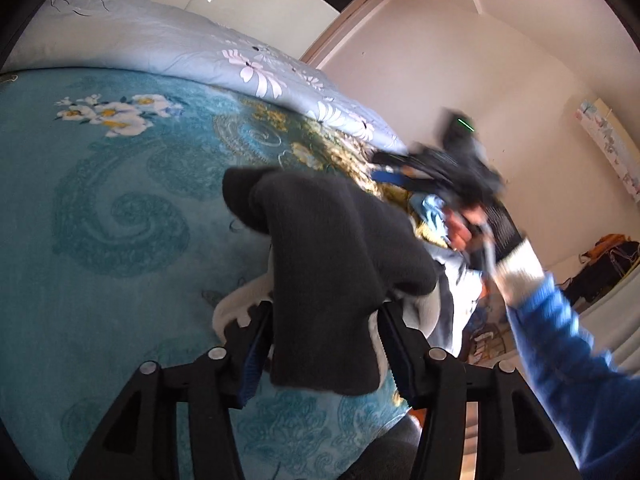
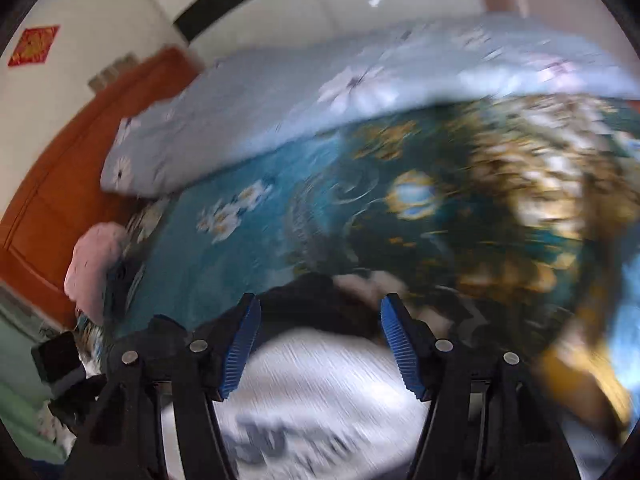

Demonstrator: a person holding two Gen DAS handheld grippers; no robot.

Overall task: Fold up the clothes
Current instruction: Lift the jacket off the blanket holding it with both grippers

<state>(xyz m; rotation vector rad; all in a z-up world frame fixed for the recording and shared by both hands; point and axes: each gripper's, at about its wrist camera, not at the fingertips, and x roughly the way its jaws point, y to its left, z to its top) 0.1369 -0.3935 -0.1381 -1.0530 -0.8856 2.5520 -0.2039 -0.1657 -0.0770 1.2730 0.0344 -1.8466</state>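
Note:
A dark grey garment [image 1: 320, 248] lies draped over a white garment [image 1: 236, 308] on the teal floral bedspread [image 1: 120, 208]. In the left wrist view my left gripper [image 1: 322, 312] stands open astride the dark garment's near end, which lies slack between the blue pads [image 1: 254, 356]. To the right, blurred, is my right gripper [image 1: 390, 170], held by a hand in a blue sleeve [image 1: 560, 336]. In the right wrist view my right gripper [image 2: 320, 320] is open, nothing pinched, above a blurred white garment [image 2: 320, 392] and the dark garment [image 2: 308, 296].
A light blue floral quilt [image 1: 180, 40] is bunched along the bed's far side. A light blue cloth [image 1: 434, 208] lies among clothes at the right. An orange-brown wooden panel [image 2: 60, 184] and a pink bundle [image 2: 96, 264] are at the left.

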